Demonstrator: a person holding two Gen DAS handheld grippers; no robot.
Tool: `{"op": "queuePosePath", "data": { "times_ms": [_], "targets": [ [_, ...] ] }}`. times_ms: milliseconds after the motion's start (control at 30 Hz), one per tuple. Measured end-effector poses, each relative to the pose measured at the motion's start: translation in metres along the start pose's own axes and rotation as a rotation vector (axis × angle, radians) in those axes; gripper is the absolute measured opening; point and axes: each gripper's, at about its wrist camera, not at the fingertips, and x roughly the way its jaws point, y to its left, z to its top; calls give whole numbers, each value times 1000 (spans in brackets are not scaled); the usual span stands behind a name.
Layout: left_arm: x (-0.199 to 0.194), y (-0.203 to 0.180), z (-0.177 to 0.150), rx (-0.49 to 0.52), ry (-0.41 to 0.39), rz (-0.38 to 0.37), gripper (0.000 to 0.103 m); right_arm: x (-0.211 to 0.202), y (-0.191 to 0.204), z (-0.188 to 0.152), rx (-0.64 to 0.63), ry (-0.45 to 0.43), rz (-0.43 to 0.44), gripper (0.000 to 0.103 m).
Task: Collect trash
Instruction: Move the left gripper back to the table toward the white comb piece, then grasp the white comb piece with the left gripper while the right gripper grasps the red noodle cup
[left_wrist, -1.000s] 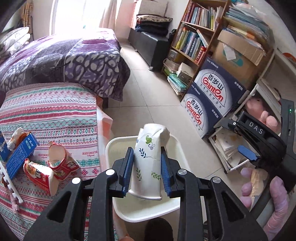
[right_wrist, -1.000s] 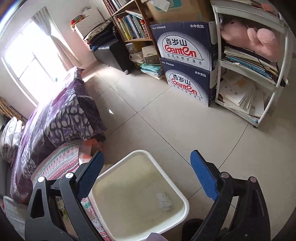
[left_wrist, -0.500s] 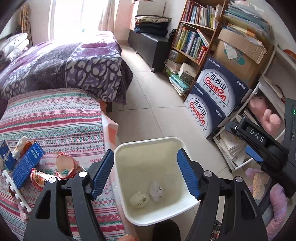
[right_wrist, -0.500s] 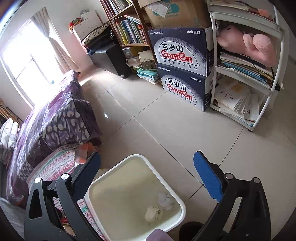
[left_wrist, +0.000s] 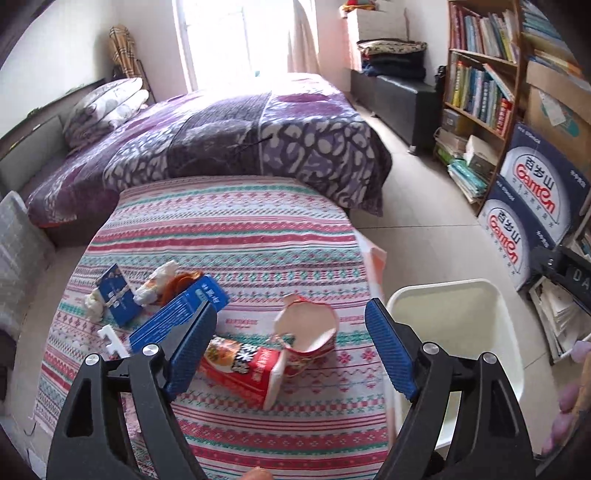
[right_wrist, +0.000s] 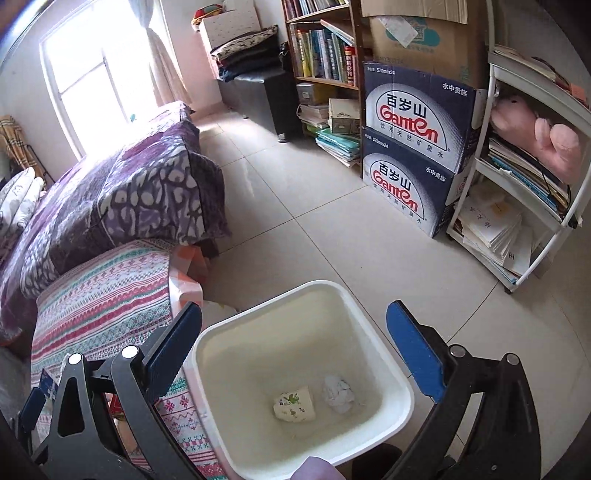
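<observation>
Hovering over the striped worktop (left_wrist: 236, 229), my left hand-held gripper (left_wrist: 291, 350) angles downward, jaws having just been opening and now spread with nothing pinched; the crushed red cup (left_wrist: 310, 332) and red wrapper (left_wrist: 243, 369) lie between its blue pads (left_wrist: 192, 350) in view, untouched. The worktop's right edge sits just beside the white bin (right_wrist: 388, 369), with bare tiled floor (right_wrist: 332, 240) beyond. My right hand-held gripper (right_wrist: 295, 354) tilts above the bin, jaws wide and empty. Inside the smooth plastic bin rest a squashed floral paper cup (right_wrist: 295, 404) and a crumpled tissue (right_wrist: 338, 395). Blue cartons (left_wrist: 177, 317) clutter the cloth's left.
</observation>
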Motion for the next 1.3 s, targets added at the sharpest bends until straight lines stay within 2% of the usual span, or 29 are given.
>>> {"op": "queuePosePath", "data": {
  "times_ms": [300,567,733,900,967,1033,1133,1233,1300],
  "targets": [
    [27,80,-14,-155,122,165,81,-2,52,-18,-99,9,44,96],
    [60,145,-37,-273,296,240,81,-3,93,-35,-205,24,87,96],
    [81,183,-52,-382,402,213,81,-1,109,-43,-240,40,108,96],
    [92,208,-56,-456,405,143,79,1,122,-51,-276,56,126,96],
    [98,213,-56,-459,409,123,69,0,127,-53,-291,54,139,96],
    [103,217,-57,-465,419,77,46,-2,134,-56,-312,53,166,96],
    [102,224,-54,-470,411,20,17,-7,147,-62,-364,46,219,96],
    [95,236,-52,-497,402,-47,6,-14,168,-72,-460,39,288,96],
    [89,244,-52,-520,393,-86,4,-18,183,-82,-541,37,325,96]
  ]
}}
